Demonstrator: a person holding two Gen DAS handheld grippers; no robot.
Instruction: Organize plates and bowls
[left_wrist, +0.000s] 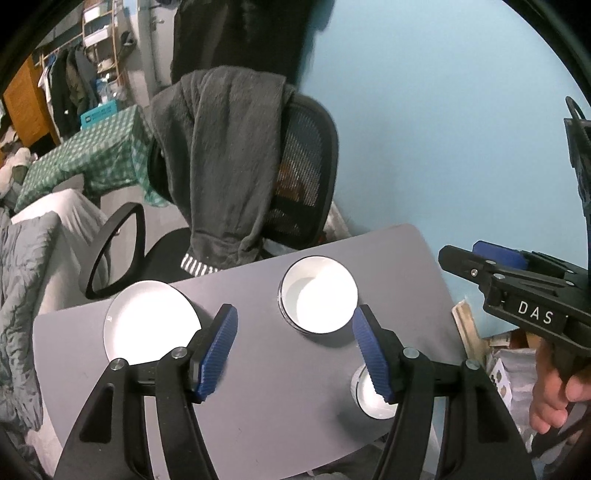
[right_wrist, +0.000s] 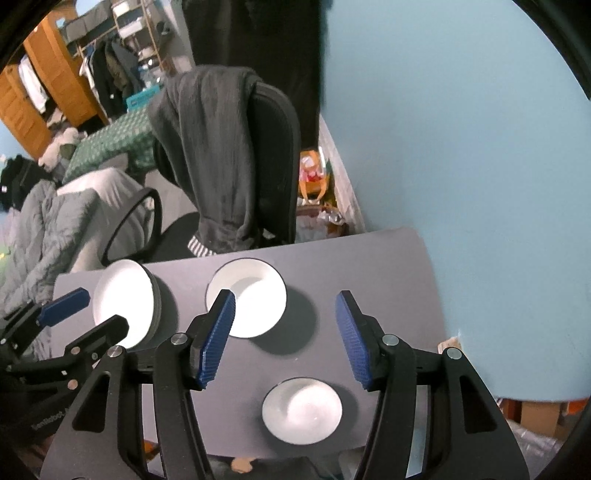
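Three white dishes sit on a grey table (left_wrist: 258, 369). A wide shallow dish (left_wrist: 147, 317) lies at the left and shows a dark outer wall in the right wrist view (right_wrist: 122, 310). A bowl (left_wrist: 319, 295) (right_wrist: 251, 299) stands in the middle. A smaller bowl (left_wrist: 369, 397) (right_wrist: 301, 411) sits nearest the front edge. My left gripper (left_wrist: 294, 314) hangs open above the table, with nothing between its blue pads. My right gripper (right_wrist: 285, 297) is open too, above the table with the small bowl below it, holding nothing. Each gripper shows in the other's view (left_wrist: 476, 254) (right_wrist: 107, 310).
A black office chair (left_wrist: 295, 166) draped with a dark grey garment (left_wrist: 221, 155) stands just behind the table. A blue wall (left_wrist: 443, 110) is at the right. A bed with grey bedding (right_wrist: 48, 229) lies at the left. Boxes and bags (right_wrist: 314, 184) sit on the floor by the wall.
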